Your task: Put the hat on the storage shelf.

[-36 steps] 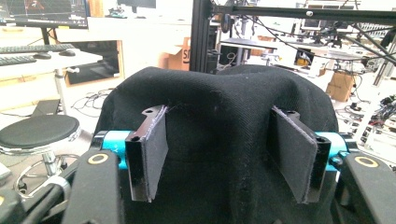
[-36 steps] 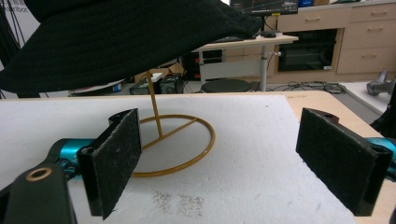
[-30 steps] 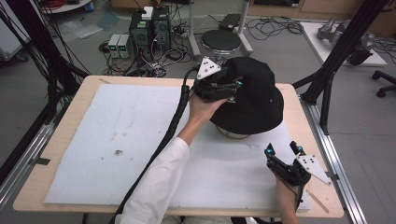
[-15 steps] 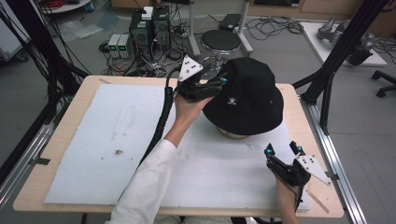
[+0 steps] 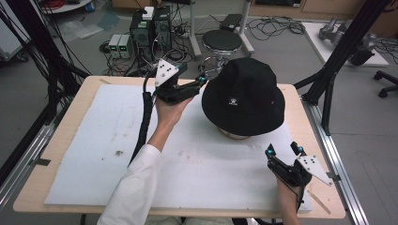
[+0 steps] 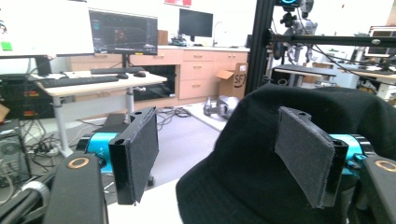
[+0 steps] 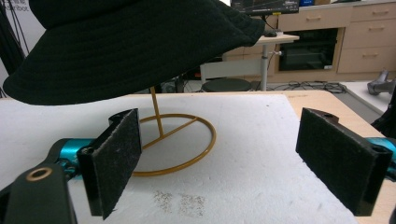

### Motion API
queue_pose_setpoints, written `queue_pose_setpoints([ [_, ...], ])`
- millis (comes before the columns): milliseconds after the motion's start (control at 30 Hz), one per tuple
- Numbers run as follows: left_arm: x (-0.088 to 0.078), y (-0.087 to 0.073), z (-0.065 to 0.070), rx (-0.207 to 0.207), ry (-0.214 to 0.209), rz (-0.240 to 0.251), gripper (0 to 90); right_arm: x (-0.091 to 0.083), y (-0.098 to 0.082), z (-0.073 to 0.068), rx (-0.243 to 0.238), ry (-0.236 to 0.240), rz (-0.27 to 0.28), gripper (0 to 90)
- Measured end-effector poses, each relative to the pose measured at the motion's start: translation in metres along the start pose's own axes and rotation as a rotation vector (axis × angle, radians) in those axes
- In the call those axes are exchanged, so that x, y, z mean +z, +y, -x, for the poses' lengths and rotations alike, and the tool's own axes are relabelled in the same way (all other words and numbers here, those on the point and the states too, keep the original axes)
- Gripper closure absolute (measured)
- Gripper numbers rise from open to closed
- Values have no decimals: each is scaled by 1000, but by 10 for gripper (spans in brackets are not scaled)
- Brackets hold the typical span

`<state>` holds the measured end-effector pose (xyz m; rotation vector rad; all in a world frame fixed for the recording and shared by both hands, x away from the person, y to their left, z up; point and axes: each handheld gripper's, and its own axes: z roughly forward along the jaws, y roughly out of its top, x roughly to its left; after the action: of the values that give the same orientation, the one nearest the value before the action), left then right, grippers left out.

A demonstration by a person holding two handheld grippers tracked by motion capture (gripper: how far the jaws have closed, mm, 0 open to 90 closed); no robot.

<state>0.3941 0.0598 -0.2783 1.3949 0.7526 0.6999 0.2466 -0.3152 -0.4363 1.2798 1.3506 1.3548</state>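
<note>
Our black bucket hat (image 5: 244, 96) sits on a gold wire stand (image 7: 175, 140). It looks soft and light, so we would pinch its floppy brim. Our left gripper (image 5: 199, 83) has just been opening beside it, holding nothing; our right gripper (image 5: 283, 151) waits wide apart.

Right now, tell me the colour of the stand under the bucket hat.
Gold-yellow wire stand; right gripper view shows it best.

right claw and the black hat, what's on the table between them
Bare white mat in the high view. The right claw view adds the gold wire stand under the hat.
</note>
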Motion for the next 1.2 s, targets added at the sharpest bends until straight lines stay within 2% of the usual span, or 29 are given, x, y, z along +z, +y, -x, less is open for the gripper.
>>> queue_pose_setpoints([
  [300,-19,-8,-21,-24,56,11,300,0,0,-1,-3,6,0,138],
  [400,-26,-11,-27,-34,59,11,295,0,0,-1,-2,6,-1,138],
  [600,-39,-16,-36,-24,84,1,287,1,0,-1,-2,7,-4,138],
  [700,-47,-20,-41,-15,110,7,282,1,0,-1,-8,8,-4,138],
  [833,-57,-25,-49,-24,130,13,281,1,0,-2,-9,11,-6,138],
  [933,-64,-28,-54,-30,143,21,276,1,0,-3,-6,8,-7,138],
  [1067,-73,-34,-58,-14,164,28,266,1,0,-3,-1,7,-10,137],
  [1200,-86,-43,-60,-6,198,57,266,2,-1,-2,-5,10,-10,138],
])
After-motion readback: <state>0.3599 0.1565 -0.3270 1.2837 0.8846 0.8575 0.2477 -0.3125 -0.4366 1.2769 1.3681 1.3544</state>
